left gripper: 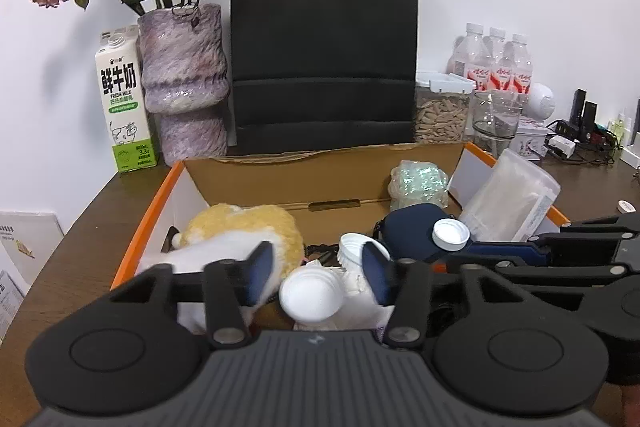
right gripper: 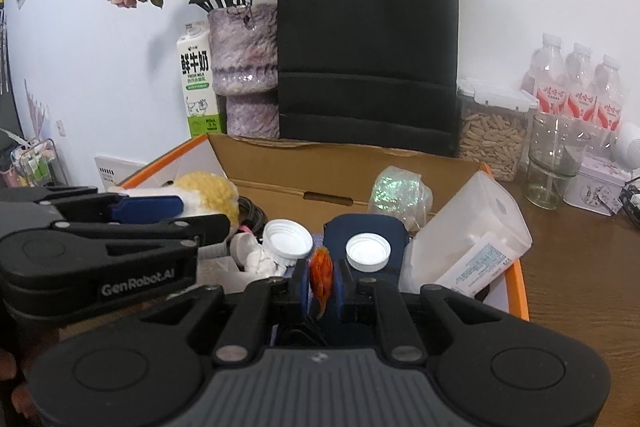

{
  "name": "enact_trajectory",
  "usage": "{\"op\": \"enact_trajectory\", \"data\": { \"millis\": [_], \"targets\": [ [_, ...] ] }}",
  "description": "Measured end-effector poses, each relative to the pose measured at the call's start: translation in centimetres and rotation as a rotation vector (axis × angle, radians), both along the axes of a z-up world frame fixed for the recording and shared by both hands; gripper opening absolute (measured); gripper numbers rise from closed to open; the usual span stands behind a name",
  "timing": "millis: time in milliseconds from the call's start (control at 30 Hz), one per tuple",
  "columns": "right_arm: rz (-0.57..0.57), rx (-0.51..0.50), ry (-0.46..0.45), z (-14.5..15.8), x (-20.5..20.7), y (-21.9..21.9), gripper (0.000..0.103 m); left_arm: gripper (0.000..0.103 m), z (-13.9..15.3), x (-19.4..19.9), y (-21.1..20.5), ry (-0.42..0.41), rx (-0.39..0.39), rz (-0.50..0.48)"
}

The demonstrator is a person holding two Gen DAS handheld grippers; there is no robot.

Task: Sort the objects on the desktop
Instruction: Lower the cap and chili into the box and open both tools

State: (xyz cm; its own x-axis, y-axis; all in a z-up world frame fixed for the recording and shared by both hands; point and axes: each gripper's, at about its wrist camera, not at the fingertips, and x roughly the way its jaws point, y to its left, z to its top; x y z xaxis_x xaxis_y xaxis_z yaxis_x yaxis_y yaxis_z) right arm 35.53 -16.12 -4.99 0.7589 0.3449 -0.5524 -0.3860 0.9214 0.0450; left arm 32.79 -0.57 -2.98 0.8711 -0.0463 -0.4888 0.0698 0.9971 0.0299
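A brown desk (left gripper: 80,227) stands against a white wall, with a cardboard box (left gripper: 280,179) at frame centre. Low in the frame, the left gripper (left gripper: 316,267) stands part-open around a white bottle (left gripper: 312,297), pads clear. The right gripper (right gripper: 322,277) pinches a small orange thing (right gripper: 321,273) over the box.

Matt cardboard box (left gripper: 280,179), fuzzy knitted toy (left gripper: 248,227), glossy plastic caps (right gripper: 368,251), wood-grain desk (right gripper: 580,267).

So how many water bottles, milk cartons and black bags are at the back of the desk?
Water bottles: 3
Milk carton: 1
Black paper bag: 1
Total: 5
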Motion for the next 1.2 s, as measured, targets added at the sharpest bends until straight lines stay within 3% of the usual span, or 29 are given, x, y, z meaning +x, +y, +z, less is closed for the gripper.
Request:
{"op": "enact_trajectory", "data": {
  "millis": [67,200,300,333,400,467,567,1200],
  "targets": [
    [-0.006,-0.009,0.002,0.0,0.0,-0.1,0.023,0.068,0.1,-0.2,-0.2,-0.010,0.016,0.003],
    [-0.040,-0.025,-0.001,0.3,-0.1,-0.7,0.033,0.080,0.4,-0.4,-0.2,-0.022,0.022,0.022],
    [-0.076,-0.026,-0.002,0.5,-0.1,-1.4,0.051,0.091,0.7,-0.5,0.1,-0.028,0.017,0.040],
    [-0.090,-0.026,-0.002,0.6,-0.1,-1.7,0.058,0.101,0.8,-0.6,0.1,-0.034,0.020,0.054],
    [-0.117,-0.017,0.004,0.7,0.0,-2.4,0.068,0.103,1.0,-0.7,0.5,-0.046,0.007,0.062],
    [-0.138,0.001,0.024,0.8,0.3,-3.2,0.088,0.103,1.3,-0.8,1.0,-0.036,-0.025,0.058],
    [-0.118,0.051,0.059,0.8,0.5,-4.1,0.100,0.103,1.4,-0.8,1.3,-0.030,-0.040,0.071],
    [-0.082,0.048,-0.012,2.7,-3.0,-3.2,0.103,0.103,2.4,-3.8,2.2,-0.060,-0.044,0.098]
  ]
}}
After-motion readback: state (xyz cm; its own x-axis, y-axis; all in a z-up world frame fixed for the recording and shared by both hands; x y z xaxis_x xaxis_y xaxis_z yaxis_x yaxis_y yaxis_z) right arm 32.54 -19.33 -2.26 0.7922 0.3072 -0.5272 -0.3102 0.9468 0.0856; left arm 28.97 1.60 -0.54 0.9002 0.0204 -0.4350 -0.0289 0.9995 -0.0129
